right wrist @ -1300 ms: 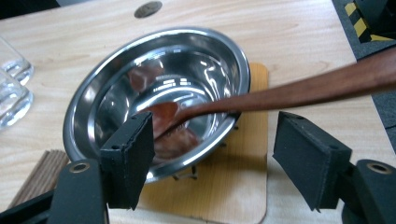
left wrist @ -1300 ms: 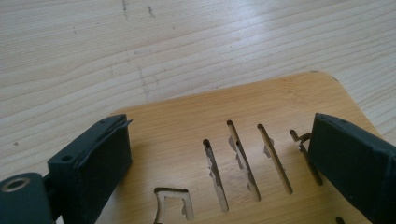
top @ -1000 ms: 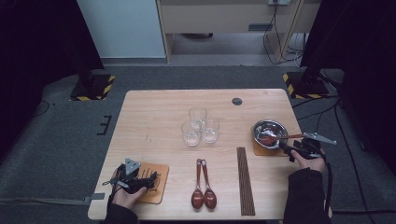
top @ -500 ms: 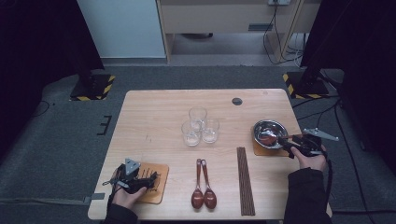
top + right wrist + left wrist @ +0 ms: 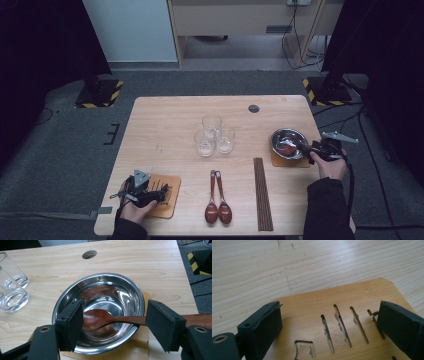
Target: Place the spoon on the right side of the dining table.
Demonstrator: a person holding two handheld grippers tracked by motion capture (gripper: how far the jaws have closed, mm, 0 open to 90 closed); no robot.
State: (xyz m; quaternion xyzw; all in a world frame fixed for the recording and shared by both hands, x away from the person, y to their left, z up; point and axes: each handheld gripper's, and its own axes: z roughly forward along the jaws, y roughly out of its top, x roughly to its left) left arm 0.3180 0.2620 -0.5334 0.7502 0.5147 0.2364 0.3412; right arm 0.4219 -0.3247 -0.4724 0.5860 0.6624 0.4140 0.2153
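A steel bowl (image 5: 289,139) stands on a wooden coaster (image 5: 278,161) at the table's right. A dark wooden spoon (image 5: 97,318) lies inside the bowl (image 5: 140,297), its handle resting on the rim and running off behind the right jaw. My right gripper (image 5: 306,147) hovers at the bowl's right edge; in the right gripper view (image 5: 114,303) its jaws stand wide apart, with no pad pressing on the spoon. My left gripper (image 5: 152,192) rests low over a slotted wooden coaster (image 5: 312,302) at the front left, jaws (image 5: 329,305) wide apart and nothing between them.
Three clear glasses (image 5: 214,134) cluster at the table's middle. Two more wooden spoons (image 5: 218,205) lie side by side near the front edge, with a bundle of dark chopsticks (image 5: 263,192) to their right. A round cable hole (image 5: 254,108) sits near the far edge.
The right gripper has edged slightly up the picture beside the bowl, and the spoon stays in the bowl. The left hand has not moved.
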